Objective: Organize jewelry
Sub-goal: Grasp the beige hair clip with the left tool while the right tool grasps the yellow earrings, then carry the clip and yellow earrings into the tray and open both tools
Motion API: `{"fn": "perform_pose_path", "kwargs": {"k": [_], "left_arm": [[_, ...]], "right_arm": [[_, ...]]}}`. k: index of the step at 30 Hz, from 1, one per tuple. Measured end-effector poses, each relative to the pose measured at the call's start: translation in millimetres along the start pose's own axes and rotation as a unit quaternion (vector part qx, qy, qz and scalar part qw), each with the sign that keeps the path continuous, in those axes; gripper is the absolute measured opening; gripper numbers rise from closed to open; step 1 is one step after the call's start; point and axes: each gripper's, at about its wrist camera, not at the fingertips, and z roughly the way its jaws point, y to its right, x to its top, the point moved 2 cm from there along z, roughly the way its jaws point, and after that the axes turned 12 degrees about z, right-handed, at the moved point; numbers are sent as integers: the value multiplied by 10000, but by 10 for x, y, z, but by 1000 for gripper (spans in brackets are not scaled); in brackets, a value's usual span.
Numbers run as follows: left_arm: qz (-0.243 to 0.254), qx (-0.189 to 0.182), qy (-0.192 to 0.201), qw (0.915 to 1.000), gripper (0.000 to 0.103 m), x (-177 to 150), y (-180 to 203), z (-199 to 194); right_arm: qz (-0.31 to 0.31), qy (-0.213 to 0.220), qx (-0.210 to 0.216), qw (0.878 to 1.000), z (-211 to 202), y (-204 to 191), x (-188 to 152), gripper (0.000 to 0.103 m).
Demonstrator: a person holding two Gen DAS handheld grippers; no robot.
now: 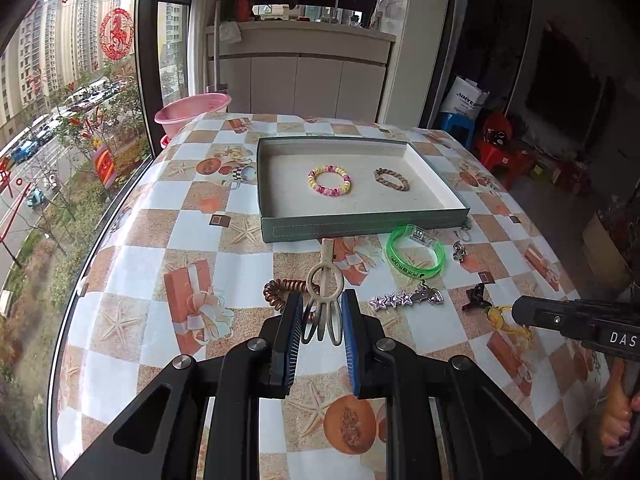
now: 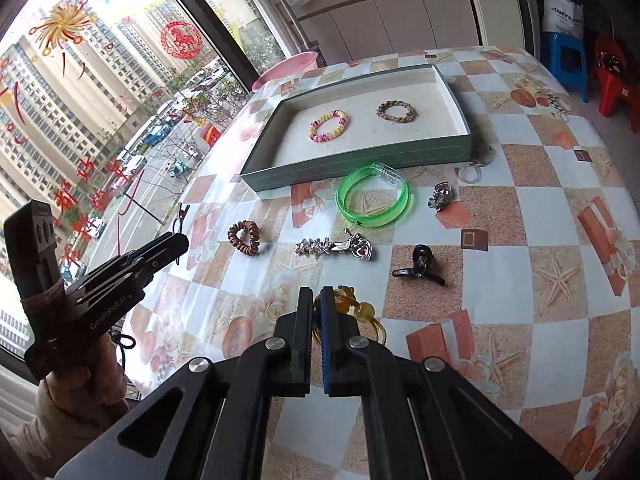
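My left gripper [image 1: 320,304] is shut on a beige hair clip [image 1: 325,280] and holds it above the table, near the brown spiral hair tie [image 1: 280,290]. My right gripper [image 2: 317,300] is shut on a yellow beaded hair tie [image 2: 360,312] low over the table; it also shows in the left wrist view [image 1: 516,314]. The green tray [image 1: 360,227] holds a pink-yellow bracelet [image 1: 329,181] and a brown braided bracelet [image 1: 391,179]. On the table lie a green wristband [image 1: 415,258], a silver star clip [image 1: 404,299] and a black claw clip [image 2: 418,266].
A small silver clip [image 2: 440,195] and a clear ring [image 2: 470,174] lie right of the wristband by the tray corner. A pink basin [image 1: 192,110] sits beyond the table's far left edge by the window. Coloured stools [image 2: 568,60] stand at the far right.
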Motion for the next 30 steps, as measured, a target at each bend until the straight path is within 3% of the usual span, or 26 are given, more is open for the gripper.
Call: {"fn": "perform_pose_path", "kwargs": {"k": [8,15,24,30], "left_arm": [[109,-70,279,9995,33,517,-59,-128],[165,-24,424,9990,33,1061,-143,-2],[107,222,132,9996,33,1548,-236,851],[312,516,-214,9980,33,1582,-190,1547]], "right_arm": [[167,309,320,9989,-230,-58,652,4],[345,381,394,9979,-172,-62,1272,4],[318,487,93,9983,267,-28,2005,4],[226,428,-344,9982,819,125,2265,4]]}}
